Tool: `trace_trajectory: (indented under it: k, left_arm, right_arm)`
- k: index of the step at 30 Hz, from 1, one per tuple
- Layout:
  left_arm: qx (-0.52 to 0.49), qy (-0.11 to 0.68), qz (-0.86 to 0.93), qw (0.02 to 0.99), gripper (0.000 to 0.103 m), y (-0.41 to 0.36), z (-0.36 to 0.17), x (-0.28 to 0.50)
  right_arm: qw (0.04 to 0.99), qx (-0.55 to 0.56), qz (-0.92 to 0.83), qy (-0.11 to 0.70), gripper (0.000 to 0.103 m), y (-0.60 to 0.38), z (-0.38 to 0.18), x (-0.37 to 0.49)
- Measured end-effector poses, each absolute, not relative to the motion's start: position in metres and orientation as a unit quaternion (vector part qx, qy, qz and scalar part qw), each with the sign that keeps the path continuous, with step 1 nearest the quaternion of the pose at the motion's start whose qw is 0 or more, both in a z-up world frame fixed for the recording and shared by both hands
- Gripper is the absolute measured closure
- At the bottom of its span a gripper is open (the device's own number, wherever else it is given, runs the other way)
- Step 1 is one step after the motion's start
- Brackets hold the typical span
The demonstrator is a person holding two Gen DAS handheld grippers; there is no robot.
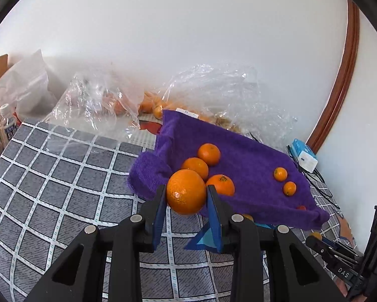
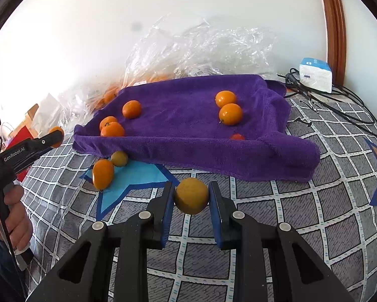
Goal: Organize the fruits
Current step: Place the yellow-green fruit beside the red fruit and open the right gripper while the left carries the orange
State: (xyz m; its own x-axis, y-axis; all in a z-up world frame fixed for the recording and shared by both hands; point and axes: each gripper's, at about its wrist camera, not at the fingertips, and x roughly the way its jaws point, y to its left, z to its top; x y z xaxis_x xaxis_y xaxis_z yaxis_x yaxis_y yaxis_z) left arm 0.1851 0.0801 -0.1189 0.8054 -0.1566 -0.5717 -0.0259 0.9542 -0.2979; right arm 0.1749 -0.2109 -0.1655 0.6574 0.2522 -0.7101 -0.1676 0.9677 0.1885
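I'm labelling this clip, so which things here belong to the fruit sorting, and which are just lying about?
Part of the job:
left gripper shut on a large orange
right gripper shut on a yellowish fruit
purple towel with oranges on it
plastic bags holding more fruit

Lying about:
water bottle
white and blue box
black cables

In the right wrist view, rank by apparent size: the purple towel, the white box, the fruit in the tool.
1. Purple towel, by far.
2. White box and held fruit look alike; the fruit's nearness makes ranking unsure.

The left tongs (image 1: 186, 196) pinch an orange (image 1: 186, 191). The right tongs (image 2: 191, 197) grip a fruit (image 2: 191, 195), seemingly a yellowish orange. A hand (image 2: 14, 216) holds the left handle.
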Motion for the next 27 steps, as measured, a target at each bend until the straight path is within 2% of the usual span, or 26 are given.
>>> trace_trajectory:
  k: [13, 27]
  left_arm:
    - [-0.158, 0.297, -0.028, 0.941, 0.073, 0.086, -0.114, 0.182]
    - [-0.143, 0.292, -0.022, 0.945, 0.073, 0.084, -0.082, 0.187]
  right_arm:
    - [0.924, 0.041, 0.092, 0.368, 0.076, -0.21, -0.131, 0.165]
    - [0.93, 0.039, 0.076, 0.358, 0.076, -0.207, -0.107, 0.191]
